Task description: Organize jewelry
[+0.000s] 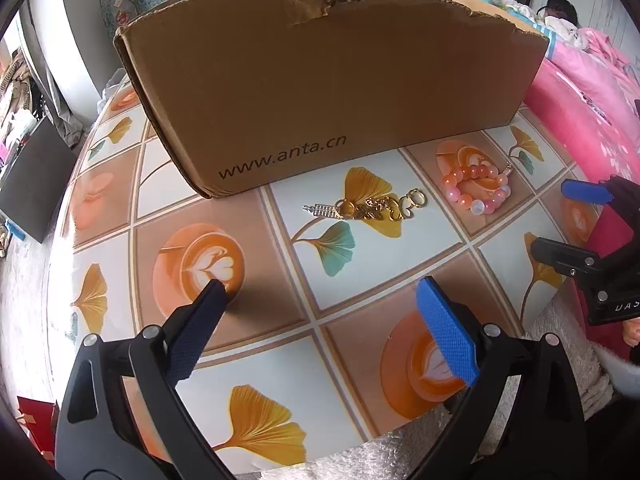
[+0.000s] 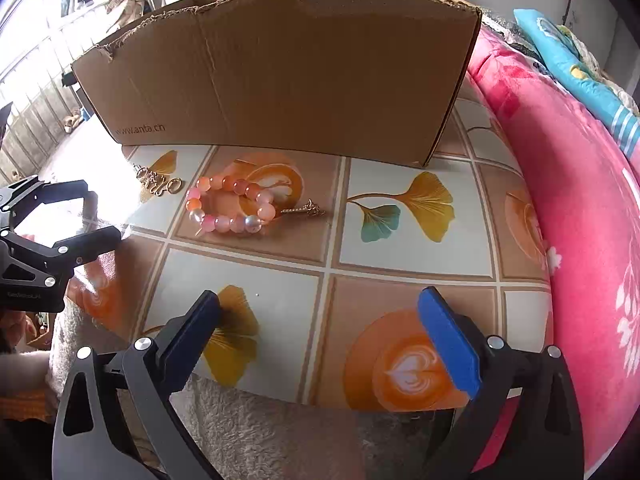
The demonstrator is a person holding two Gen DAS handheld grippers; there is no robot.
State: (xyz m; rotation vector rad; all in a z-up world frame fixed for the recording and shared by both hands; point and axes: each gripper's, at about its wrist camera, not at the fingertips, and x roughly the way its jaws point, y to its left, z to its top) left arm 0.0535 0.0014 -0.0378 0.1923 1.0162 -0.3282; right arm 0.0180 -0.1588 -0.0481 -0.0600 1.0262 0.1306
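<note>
A pink and orange bead bracelet [image 1: 478,194] [image 2: 232,204] with a small gold charm lies on the patterned table. To its left a gold chain piece [image 1: 368,209] [image 2: 158,182] with rings and a tiny abacus charm rests flat. Behind both stands a brown cardboard box [image 1: 320,80] [image 2: 280,76], its top edge torn. My left gripper [image 1: 320,288] hovers open near the table's front, nothing between its fingers, the chain ahead of it. My right gripper [image 2: 320,300] is open and empty too, with the bracelet ahead to its left. Each gripper shows at the edge of the other's view.
The table [image 1: 380,280] [image 2: 400,216] wears a tiled cloth with ginkgo leaves and coffee cups. A pink flowered quilt [image 2: 560,200] [image 1: 580,100] borders its right side. A fluffy beige fabric [image 2: 260,432] lies at the front edge.
</note>
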